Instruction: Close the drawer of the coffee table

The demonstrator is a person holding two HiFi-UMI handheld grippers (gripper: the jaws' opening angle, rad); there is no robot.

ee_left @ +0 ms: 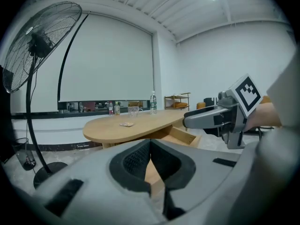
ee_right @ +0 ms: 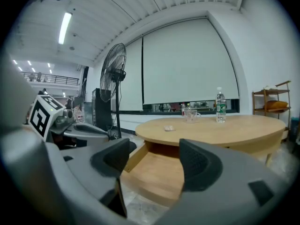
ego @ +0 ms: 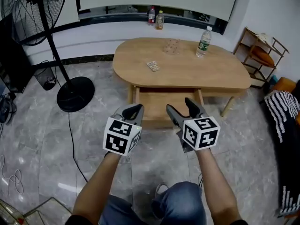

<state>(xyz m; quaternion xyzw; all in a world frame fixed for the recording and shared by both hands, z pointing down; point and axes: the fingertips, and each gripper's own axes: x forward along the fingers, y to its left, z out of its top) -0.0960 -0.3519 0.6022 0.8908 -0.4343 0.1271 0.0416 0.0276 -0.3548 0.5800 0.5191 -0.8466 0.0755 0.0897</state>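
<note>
The oval wooden coffee table (ego: pixel 220 71) stands ahead of me with its drawer (ego: pixel 166 102) pulled out toward me; the drawer looks empty. Both grippers hover in front of the drawer's front edge, touching nothing. My left gripper (ego: pixel 135 110) is by the drawer's left corner with its jaws together and nothing in them. My right gripper (ego: pixel 181 108) is by the front right part, open and empty. In the left gripper view the left gripper (ee_left: pixel 150 146) is shut, with the drawer (ee_left: pixel 182 136) beyond it. In the right gripper view the right gripper (ee_right: pixel 152 161) frames the drawer (ee_right: pixel 159 172).
A standing fan (ego: pixel 75 93) is on the floor at the left, its cable trailing toward me. On the tabletop are a water bottle (ego: pixel 204 42), a glass (ego: pixel 171 46) and a small packet (ego: pixel 153 66). A wooden rack (ego: pixel 260 55) and striped cloth (ego: pixel 281 111) are at the right.
</note>
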